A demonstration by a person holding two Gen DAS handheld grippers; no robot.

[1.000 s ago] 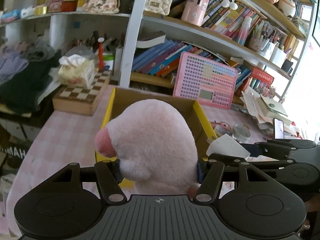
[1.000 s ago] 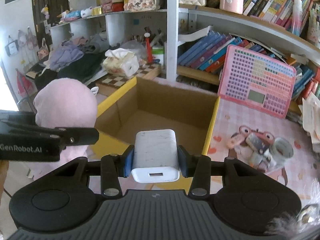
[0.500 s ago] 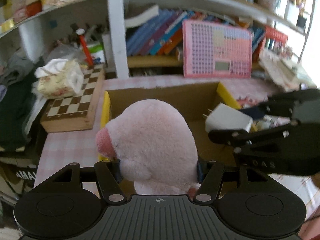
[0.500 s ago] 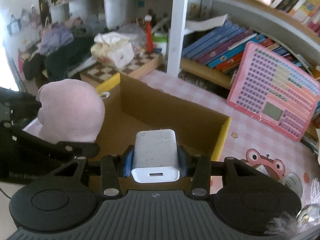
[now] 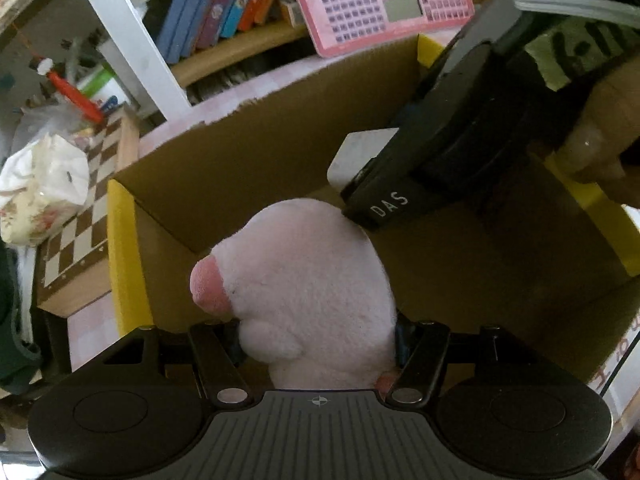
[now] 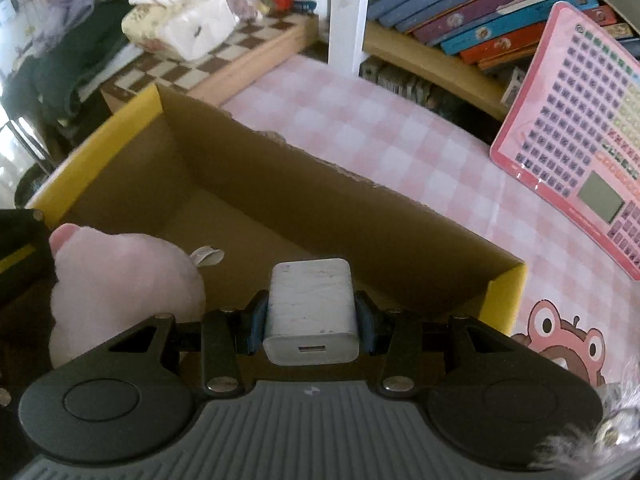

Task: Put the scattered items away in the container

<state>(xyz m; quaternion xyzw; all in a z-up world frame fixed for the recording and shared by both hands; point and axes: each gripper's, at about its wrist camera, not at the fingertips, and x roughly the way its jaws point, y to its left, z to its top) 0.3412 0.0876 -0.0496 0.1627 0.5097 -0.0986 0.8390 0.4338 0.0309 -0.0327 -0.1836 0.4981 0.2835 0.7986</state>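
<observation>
A pink plush toy [image 5: 312, 280] sits between the fingers of my left gripper [image 5: 318, 336]. Its jaws are opening, though the pads still touch the plush. It hangs inside the open cardboard box [image 5: 248, 168] with yellow flaps, near the left wall. My right gripper [image 6: 310, 320] is shut on a white USB charger [image 6: 310, 308], held over the box [image 6: 320, 208] just right of the plush [image 6: 124, 280]. The left wrist view shows the charger [image 5: 358, 156] and the right gripper's black body above the plush. The box floor that shows is bare.
A chessboard [image 5: 76, 216] with a tissue pack [image 5: 40, 188] on it lies left of the box. A pink toy keyboard [image 6: 580, 152] leans behind the box, on the pink checked cloth [image 6: 380, 128]. A white shelf post [image 5: 128, 40] and rows of books stand behind. A hand [image 5: 600, 140] holds the right gripper.
Both grippers have come forward and down over the box, tilting to look into it. The plush and the charger now hang inside the box's rim, closer together.
</observation>
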